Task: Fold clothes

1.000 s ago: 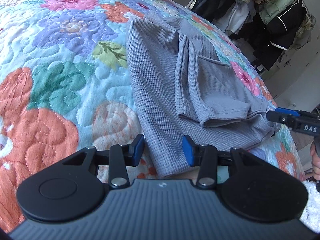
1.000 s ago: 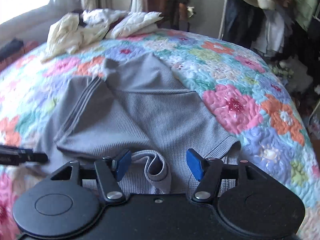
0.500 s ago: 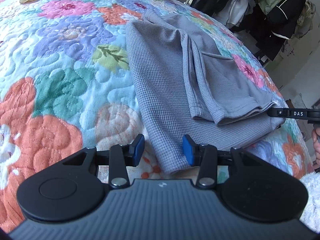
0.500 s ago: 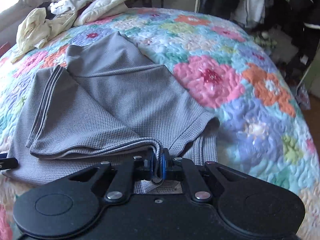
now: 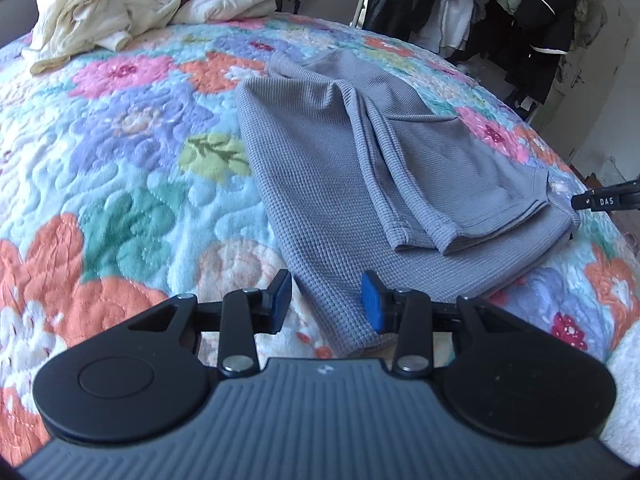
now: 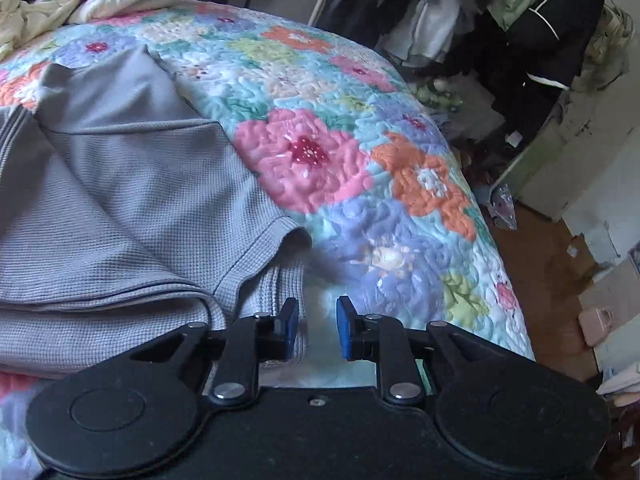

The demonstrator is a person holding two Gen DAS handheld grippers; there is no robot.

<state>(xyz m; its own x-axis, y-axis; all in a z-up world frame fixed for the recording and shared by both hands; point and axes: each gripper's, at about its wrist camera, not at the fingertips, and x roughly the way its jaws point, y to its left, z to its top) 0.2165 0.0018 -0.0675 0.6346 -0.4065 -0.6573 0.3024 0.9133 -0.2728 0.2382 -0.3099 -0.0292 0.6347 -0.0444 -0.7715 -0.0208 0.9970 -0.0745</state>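
A grey waffle-knit shirt (image 5: pixel 336 176) lies part-folded on the flowered quilt (image 5: pixel 120 160), both sleeves laid inward over its body. My left gripper (image 5: pixel 326 304) is open, its blue pads either side of the shirt's near corner without touching it. My right gripper (image 6: pixel 317 326) is open with nothing between the pads. It hovers just right of the shirt's (image 6: pixel 100 208) folded corner and ribbed edge. The right gripper's black tip (image 5: pixel 604 200) shows at the right edge of the left wrist view, beside the shirt's far corner.
A pile of cream and white clothes (image 5: pixel 132 4) sits at the far end of the bed. Dark jackets and other garments hang on a rack (image 6: pixel 520 32) beyond the bed. The bed's right edge drops to a wooden floor (image 6: pixel 548 280) with bags on it.
My right gripper, which was shut on the shirt's folded edge half a second ago, has opened, let it go and shifted right. The left gripper has drawn back slightly, staying open.
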